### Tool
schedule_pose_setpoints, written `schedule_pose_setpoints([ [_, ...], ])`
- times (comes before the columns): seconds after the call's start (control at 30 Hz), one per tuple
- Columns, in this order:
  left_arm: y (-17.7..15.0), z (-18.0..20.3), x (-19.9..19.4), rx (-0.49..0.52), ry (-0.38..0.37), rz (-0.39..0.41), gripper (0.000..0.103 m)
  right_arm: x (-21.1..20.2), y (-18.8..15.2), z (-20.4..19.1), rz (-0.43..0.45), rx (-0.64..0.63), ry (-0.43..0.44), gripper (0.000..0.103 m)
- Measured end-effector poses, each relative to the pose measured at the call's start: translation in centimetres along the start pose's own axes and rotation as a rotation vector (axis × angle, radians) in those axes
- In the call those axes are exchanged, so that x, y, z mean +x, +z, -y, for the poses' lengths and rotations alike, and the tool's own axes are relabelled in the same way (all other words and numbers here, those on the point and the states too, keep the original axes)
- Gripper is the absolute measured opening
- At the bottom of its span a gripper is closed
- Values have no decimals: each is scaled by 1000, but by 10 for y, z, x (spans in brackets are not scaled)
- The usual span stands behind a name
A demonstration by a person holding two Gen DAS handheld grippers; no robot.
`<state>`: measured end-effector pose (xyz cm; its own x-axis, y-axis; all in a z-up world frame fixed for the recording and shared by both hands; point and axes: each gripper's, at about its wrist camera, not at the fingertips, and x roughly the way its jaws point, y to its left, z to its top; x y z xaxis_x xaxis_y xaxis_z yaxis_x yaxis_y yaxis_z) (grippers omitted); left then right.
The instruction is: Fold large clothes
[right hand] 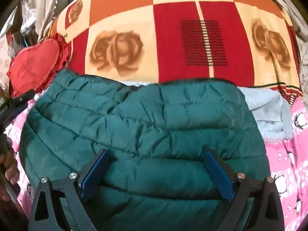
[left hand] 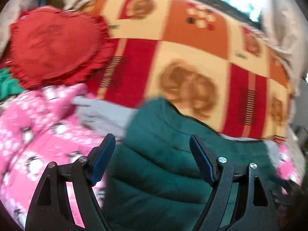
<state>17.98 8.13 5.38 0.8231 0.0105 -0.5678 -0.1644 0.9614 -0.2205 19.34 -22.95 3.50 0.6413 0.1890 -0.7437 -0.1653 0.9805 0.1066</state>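
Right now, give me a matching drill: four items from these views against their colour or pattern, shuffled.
Items:
1. puffer jacket
2. heart-shaped cushion
3. penguin-print blanket
4. sweatshirt

Colours:
A. red with a frilled edge
B. plain light grey
C. dark green, quilted
D. pink

Pairs: 1-C, 2-A, 3-D, 4-B
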Motion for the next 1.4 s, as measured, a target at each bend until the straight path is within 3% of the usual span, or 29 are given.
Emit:
schedule_pose_setpoints([
  [0.1, -3, -16, 17, -42, 63, -70, 79, 8, -2, 4, -23, 19, 11, 103],
  [0.17, -4, -18, 15, -63, 38, -68, 79, 11, -4, 7, -34, 22, 15, 103],
  [0.23, -5, -3, 7, -19, -86, -45, 79, 13, -5, 6, -47, 14, 9, 103],
  [0.33, -14, 38, -4, 138, -335, -59, 79, 13, -6, 6, -65, -1, 1, 103],
  [0.4, -29, 64, -5, 261, -393, -100, 79, 13, -6, 6, -66, -12, 1, 103],
  [0.53, -66, 91, 31, 417, -233, -247, 80, 20, -10, 7, -65, -46, -15, 103],
  [0.87, -79, 97, 58, 406, -161, -292, 82, 37, -14, 8, -51, -77, -36, 103],
  [1.03, -72, 97, 44, 368, -137, -284, 82, 22, -12, 10, -29, -39, -33, 103],
  [1.23, -59, 79, -12, 303, -138, -209, 82, -28, -21, 10, 29, 2, -62, 103],
  [1.4, -30, 23, -30, 254, -62, -166, 82, -55, -23, 51, 68, 2, -81, 103],
])
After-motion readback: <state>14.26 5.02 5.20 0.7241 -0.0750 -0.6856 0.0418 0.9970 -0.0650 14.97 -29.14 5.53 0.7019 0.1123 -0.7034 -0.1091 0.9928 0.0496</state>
